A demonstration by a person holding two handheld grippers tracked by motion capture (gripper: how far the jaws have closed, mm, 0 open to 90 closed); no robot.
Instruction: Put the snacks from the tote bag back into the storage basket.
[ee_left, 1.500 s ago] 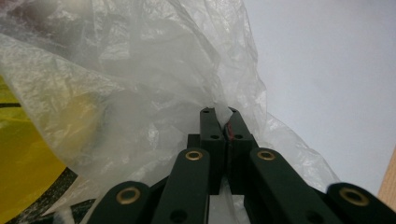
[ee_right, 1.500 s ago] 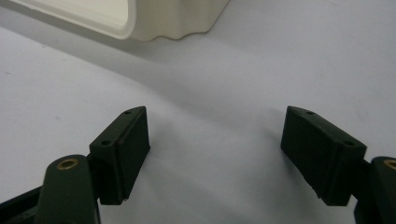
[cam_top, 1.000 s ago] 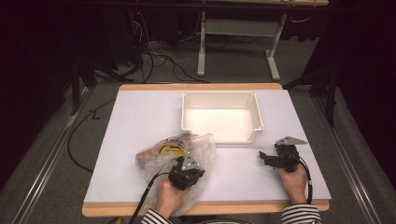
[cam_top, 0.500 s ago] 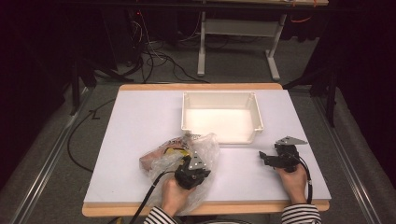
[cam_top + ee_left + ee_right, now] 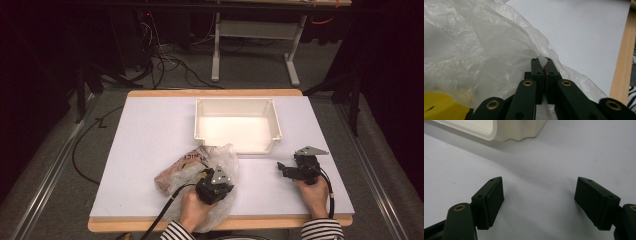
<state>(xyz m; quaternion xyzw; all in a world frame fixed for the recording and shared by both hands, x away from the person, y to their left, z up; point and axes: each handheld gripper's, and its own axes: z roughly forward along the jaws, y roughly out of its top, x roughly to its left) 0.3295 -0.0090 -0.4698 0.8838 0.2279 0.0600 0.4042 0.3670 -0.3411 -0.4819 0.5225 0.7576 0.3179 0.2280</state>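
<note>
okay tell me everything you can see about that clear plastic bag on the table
The plastic bag is thin, crinkled, translucent film, lying slumped near the front edge of the white table, just in front of the cream bin. Through it show a reddish-brown printed packet and something yellow. The left gripper is shut on a fold of its film, pinched between the jaw tips. Part of the bag drapes over the table's front edge beside the person's left hand.

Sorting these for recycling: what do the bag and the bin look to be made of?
Bag: thin clear plastic film, it seems; crinkled, glossy, yellow contents showing through. Bin: probably rigid moulded plastic, cream-white, smooth with a slight sheen and a rolled rim.
</note>
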